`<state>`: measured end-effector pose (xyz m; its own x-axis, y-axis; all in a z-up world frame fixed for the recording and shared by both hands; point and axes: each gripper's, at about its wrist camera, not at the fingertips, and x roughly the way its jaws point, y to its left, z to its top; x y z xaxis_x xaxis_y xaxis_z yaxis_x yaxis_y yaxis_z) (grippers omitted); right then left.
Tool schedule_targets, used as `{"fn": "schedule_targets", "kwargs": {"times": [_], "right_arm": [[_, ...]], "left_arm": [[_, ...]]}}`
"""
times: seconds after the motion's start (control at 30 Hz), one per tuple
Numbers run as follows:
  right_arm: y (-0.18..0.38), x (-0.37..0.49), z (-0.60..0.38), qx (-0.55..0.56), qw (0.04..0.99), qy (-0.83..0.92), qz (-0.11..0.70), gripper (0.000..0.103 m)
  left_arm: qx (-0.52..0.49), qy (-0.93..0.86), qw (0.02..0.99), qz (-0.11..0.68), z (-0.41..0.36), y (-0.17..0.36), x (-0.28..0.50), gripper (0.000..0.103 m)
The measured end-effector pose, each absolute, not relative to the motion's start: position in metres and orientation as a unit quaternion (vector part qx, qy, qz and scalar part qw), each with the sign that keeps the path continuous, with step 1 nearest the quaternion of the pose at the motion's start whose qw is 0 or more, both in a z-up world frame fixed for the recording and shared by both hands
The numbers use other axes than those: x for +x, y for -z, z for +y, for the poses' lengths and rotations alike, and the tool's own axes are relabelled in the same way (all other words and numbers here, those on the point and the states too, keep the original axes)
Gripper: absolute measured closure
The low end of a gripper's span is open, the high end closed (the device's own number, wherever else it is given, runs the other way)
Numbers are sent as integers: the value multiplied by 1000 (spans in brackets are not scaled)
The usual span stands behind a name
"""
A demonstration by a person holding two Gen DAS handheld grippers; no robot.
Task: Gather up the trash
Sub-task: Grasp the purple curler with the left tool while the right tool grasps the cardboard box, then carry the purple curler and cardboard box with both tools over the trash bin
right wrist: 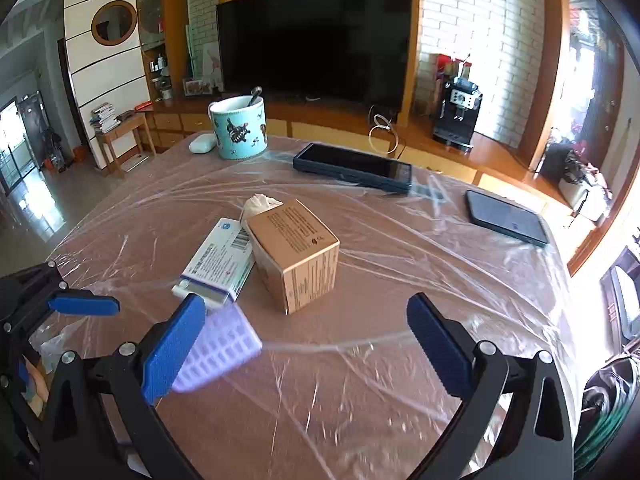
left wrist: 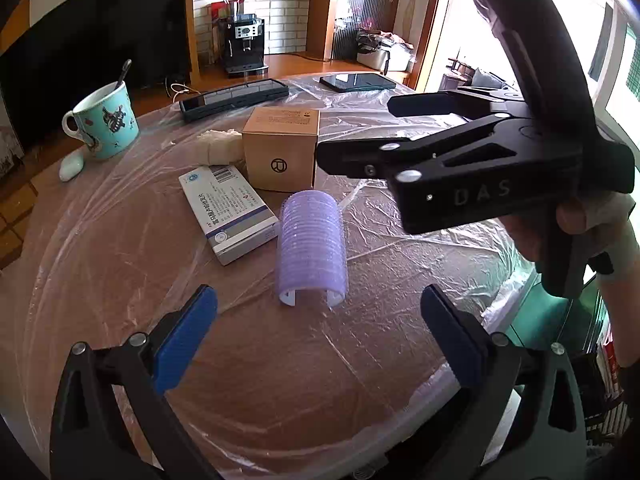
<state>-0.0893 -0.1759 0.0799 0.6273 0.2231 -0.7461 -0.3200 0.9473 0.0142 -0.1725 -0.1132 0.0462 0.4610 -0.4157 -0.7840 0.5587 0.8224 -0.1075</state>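
Observation:
A crumpled white tissue [left wrist: 220, 146] [right wrist: 260, 204] lies against a brown cardboard box [left wrist: 282, 148] [right wrist: 296, 252] near the table's middle. A white medicine box [left wrist: 228, 212] [right wrist: 218, 264] lies flat beside them. A purple hair roller [left wrist: 310, 248] [right wrist: 218, 352] lies nearest to me. My left gripper [left wrist: 320, 320] hangs open just short of the roller, nothing between its fingers. My right gripper [right wrist: 308, 320] [left wrist: 356, 132] is open and empty too, above the table right of the box. Its left finger hides part of the roller in the right wrist view.
Clear plastic film [left wrist: 400, 240] covers the round brown table. At the far side stand a teal mug [left wrist: 106, 120] [right wrist: 238, 128] with a spoon, a white earbud case [left wrist: 72, 166] [right wrist: 202, 144] and two dark phones [right wrist: 354, 168] [right wrist: 506, 216]. A hand [left wrist: 580, 220] holds the right gripper.

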Motion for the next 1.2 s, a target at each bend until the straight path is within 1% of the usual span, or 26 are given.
{"fn": "schedule_targets", "kwargs": {"times": [0.1,0.2,0.33,0.4,0.47,0.5,0.57,0.6,0.63,0.67,0.7,0.73,0.9,1.2], "right_arm": [[-68,-70,-174,-57,894,-156,416,4],[-61,-52,-171,-53,888,-165,425,4],[-55,-36,-165,-51,882,-182,433,4],[-53,-32,-163,-49,879,-189,435,6],[-49,-29,-160,-47,872,-201,443,11],[-48,-29,-159,-48,870,-204,446,15],[-44,-27,-155,-54,866,-211,450,21],[-42,-26,-153,-58,864,-214,453,26],[-41,-25,-152,-60,862,-216,455,35],[-39,-25,-151,-62,860,-217,458,39],[-38,-24,-150,-60,859,-217,460,46],[-37,-24,-150,-57,858,-217,462,54],[-39,-28,-157,-34,861,-212,461,56],[-52,-42,-176,-8,876,-163,453,56]], "left_arm": [[87,284,848,440,-119,-42,-161,2],[92,287,843,447,-125,-38,-152,8],[86,291,833,463,-128,-30,-141,20],[84,293,830,468,-130,-28,-138,23],[85,292,828,470,-130,-26,-136,29],[88,291,829,469,-130,-25,-137,34],[93,290,830,468,-131,-25,-136,39],[94,289,830,467,-131,-26,-136,44],[97,288,831,466,-132,-26,-136,50],[101,287,831,465,-132,-25,-135,52],[105,287,832,463,-133,-26,-136,57],[109,286,833,460,-134,-26,-138,58],[111,290,833,457,-136,-26,-139,58],[104,287,840,449,-133,-31,-142,58]]}}
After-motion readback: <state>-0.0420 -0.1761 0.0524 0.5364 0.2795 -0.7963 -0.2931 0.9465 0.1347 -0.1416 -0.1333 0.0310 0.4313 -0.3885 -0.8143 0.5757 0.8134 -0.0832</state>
